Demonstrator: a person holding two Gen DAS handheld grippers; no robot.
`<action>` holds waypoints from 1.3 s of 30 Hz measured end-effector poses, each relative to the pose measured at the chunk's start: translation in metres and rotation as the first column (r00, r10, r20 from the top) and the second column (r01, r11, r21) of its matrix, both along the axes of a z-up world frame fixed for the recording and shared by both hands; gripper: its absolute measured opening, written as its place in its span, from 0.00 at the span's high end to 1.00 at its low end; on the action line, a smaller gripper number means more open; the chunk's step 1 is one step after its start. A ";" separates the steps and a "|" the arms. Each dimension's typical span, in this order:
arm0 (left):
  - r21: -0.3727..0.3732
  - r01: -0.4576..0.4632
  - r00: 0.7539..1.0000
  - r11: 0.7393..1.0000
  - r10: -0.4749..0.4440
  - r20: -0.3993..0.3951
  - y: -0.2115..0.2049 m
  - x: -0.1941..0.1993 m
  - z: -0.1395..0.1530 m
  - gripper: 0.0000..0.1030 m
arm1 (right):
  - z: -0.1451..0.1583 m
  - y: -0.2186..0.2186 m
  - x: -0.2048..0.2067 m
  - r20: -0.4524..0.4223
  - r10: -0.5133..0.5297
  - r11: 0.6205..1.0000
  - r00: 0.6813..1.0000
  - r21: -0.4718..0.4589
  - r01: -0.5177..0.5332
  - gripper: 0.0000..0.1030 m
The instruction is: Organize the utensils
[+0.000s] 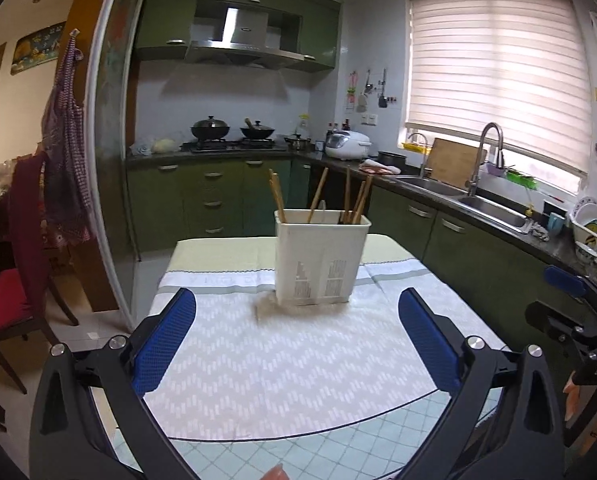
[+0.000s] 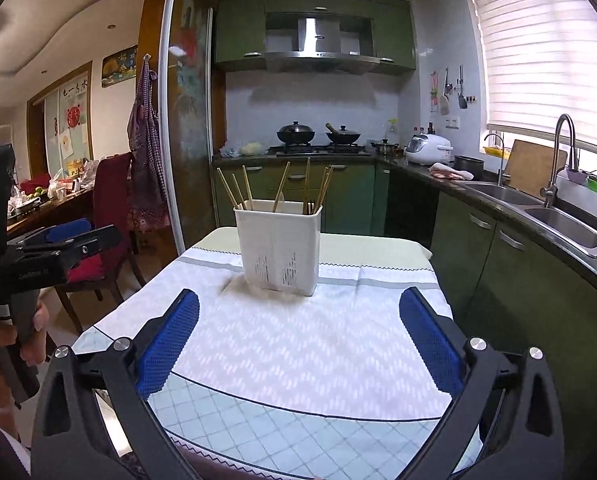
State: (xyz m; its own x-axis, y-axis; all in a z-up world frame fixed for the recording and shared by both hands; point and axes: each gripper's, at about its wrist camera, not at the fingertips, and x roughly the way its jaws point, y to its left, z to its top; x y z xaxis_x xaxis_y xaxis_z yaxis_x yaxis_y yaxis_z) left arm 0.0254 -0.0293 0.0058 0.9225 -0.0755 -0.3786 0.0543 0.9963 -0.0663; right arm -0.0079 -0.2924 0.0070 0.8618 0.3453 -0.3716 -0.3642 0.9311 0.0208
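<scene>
Cloth-covered surface (image 1: 298, 344), white chevron weave over a blue grid, carries nothing loose. White rectangular plastic utensil holder (image 1: 321, 258) stands upright mid-surface. Thin wooden chopsticks (image 1: 352, 200) all stand inside it, spread across compartments. Left gripper (image 1: 296, 316) and right gripper (image 2: 298, 316): fingers spread wide, empty, short of the holder. Judged done or nearly so.
</scene>
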 end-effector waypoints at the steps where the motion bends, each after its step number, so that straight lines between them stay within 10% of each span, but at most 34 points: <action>1: 0.007 -0.005 1.000 1.000 0.005 -0.004 -0.001 0.000 0.000 0.06 | 0.000 0.000 0.001 -0.001 0.000 1.000 1.000 0.000 0.000 0.04; 39: 0.010 0.000 1.000 1.000 0.000 -0.011 -0.001 -0.005 -0.005 0.06 | 0.007 0.014 0.016 -0.009 0.033 0.999 0.999 0.005 -0.032 0.04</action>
State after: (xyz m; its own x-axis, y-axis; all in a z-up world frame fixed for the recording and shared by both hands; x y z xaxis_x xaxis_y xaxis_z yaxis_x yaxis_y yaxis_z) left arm 0.0200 -0.0304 0.0011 0.9181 -0.0718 -0.3898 0.0538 0.9969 -0.0570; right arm 0.0082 -0.2782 0.0138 0.8467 0.3750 -0.3775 -0.3940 0.9187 0.0288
